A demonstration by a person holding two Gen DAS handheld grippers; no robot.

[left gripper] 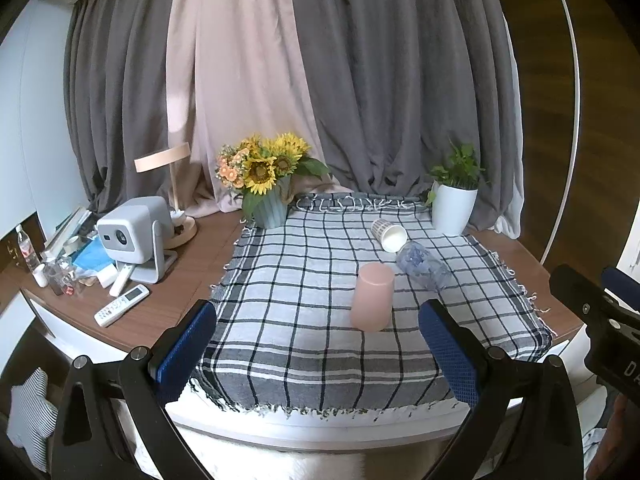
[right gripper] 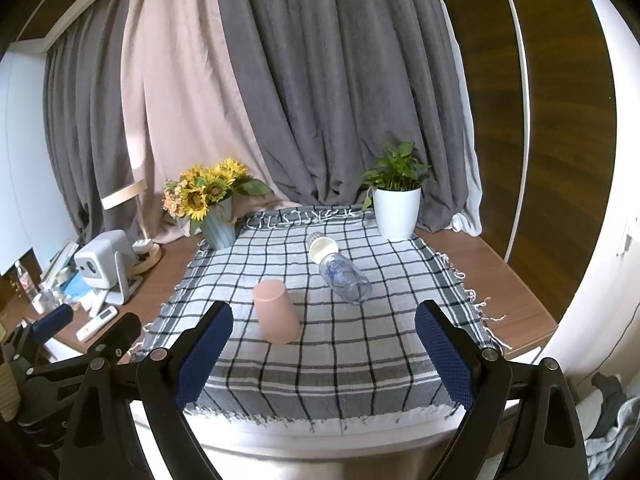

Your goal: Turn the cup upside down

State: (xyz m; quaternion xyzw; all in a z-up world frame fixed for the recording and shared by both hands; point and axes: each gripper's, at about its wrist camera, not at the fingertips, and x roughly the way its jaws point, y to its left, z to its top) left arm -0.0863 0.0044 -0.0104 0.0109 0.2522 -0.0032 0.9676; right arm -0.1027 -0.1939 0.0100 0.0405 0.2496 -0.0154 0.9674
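A pink cup (left gripper: 373, 297) stands upside down on the checked cloth (left gripper: 304, 264), its closed base up; it also shows in the right wrist view (right gripper: 277, 311). My left gripper (left gripper: 318, 350) is open and empty, held back from the cup near the table's front edge. My right gripper (right gripper: 324, 350) is open and empty too, with the cup ahead and left of its middle. The right gripper's body shows at the right edge of the left wrist view (left gripper: 600, 320).
A patterned paper cup (left gripper: 389, 233) lies on its side beside a clear plastic bottle (left gripper: 425, 265), also lying down. A sunflower vase (left gripper: 269, 184) and a white plant pot (left gripper: 454, 204) stand at the back. A projector (left gripper: 134, 232), lamp and remotes (left gripper: 122, 304) crowd the left.
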